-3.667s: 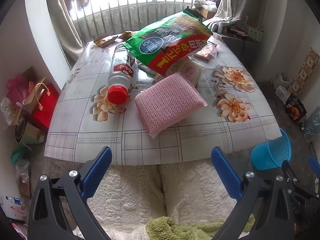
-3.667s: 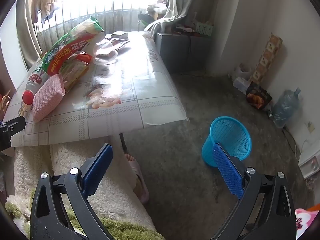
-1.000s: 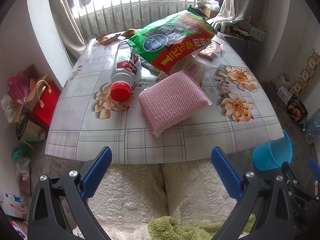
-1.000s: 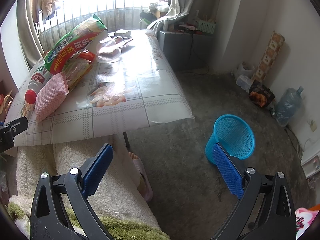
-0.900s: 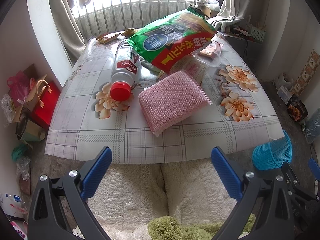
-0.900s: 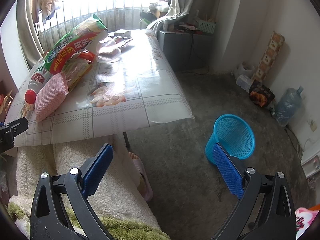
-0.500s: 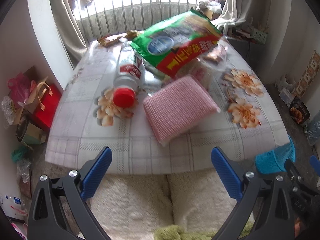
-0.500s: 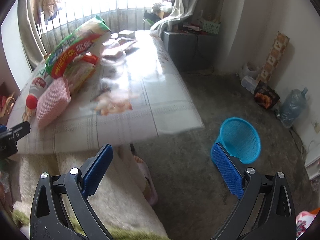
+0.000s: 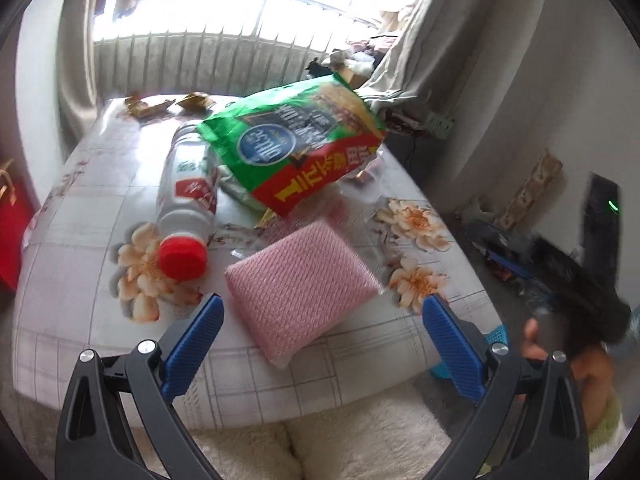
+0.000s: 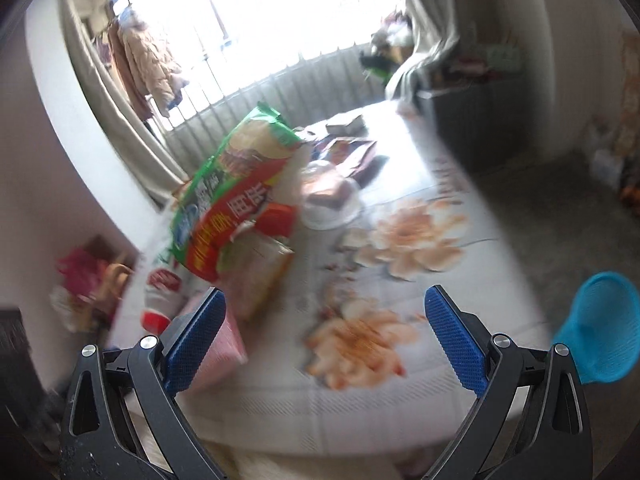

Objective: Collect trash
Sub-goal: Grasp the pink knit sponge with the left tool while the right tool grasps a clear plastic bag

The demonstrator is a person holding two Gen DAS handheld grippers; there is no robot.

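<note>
Two grippers, left (image 9: 322,324) and right (image 10: 324,316), ribbed blue fingers spread empty, quilted pink pad (image 9: 300,284), glossy crinkled bag (image 9: 296,156).

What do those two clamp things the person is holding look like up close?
Both look alike. The left gripper and the right gripper each have two black, angular plastic arms with triangular cut-outs and round silver bolts at the joints. Each arm ends in a bright blue finger pad with a fine bumpy texture. No cables or printed markings show. A bit of fuzzy green sleeve shows at the edge.
</note>
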